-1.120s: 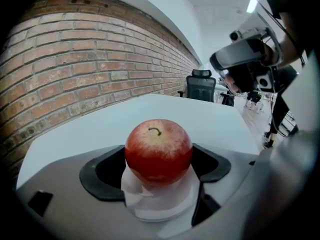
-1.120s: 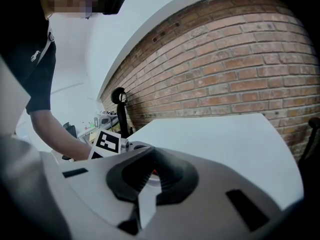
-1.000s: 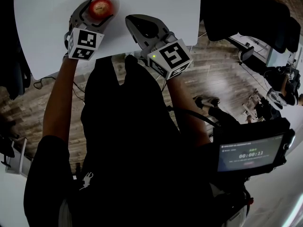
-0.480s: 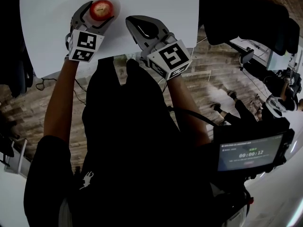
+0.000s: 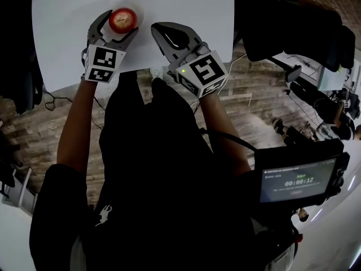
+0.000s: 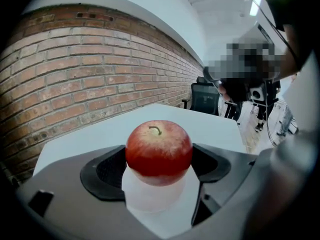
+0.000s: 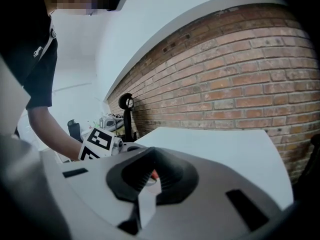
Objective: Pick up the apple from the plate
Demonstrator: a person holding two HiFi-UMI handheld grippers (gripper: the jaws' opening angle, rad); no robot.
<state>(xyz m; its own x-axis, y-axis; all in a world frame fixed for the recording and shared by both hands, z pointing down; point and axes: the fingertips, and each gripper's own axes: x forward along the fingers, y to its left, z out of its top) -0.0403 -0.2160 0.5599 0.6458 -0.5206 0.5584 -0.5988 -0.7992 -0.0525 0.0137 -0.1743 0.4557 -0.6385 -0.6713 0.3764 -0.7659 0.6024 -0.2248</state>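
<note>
1. In the head view a white table [image 5: 186, 4] fills the far part of the scene. The apple [image 5: 123, 19] sits at its far left, over the near edge of a pale plate [image 5: 137, 4] that hardly stands out from the table top.
2. The left gripper [image 5: 119, 26] reaches to the apple with one jaw on each side of it.
3. The left gripper view shows what the head view cannot. Both pads lie against the apple's flanks, so the tongs are clamped on it, stem up. The plate shows pale right below the apple. No view shows whether the fruit rests on the plate or hangs just clear of it.
4. The right gripper [image 5: 157, 30] hovers over the table just right of the apple. In its own view the jaw tips meet with nothing between them. A red sliver of the apple shows through the slot behind the tips, and the person's forearm [image 7: 50, 129] is at the left.
5. Only the gripper views show the brick wall [image 6: 75, 74] beyond the table and an office chair [image 6: 206, 99] at the far right.
6. Only the head view shows the wooden floor [image 5: 265, 100] and a small lit screen [image 5: 298, 182] at the near right.
</note>
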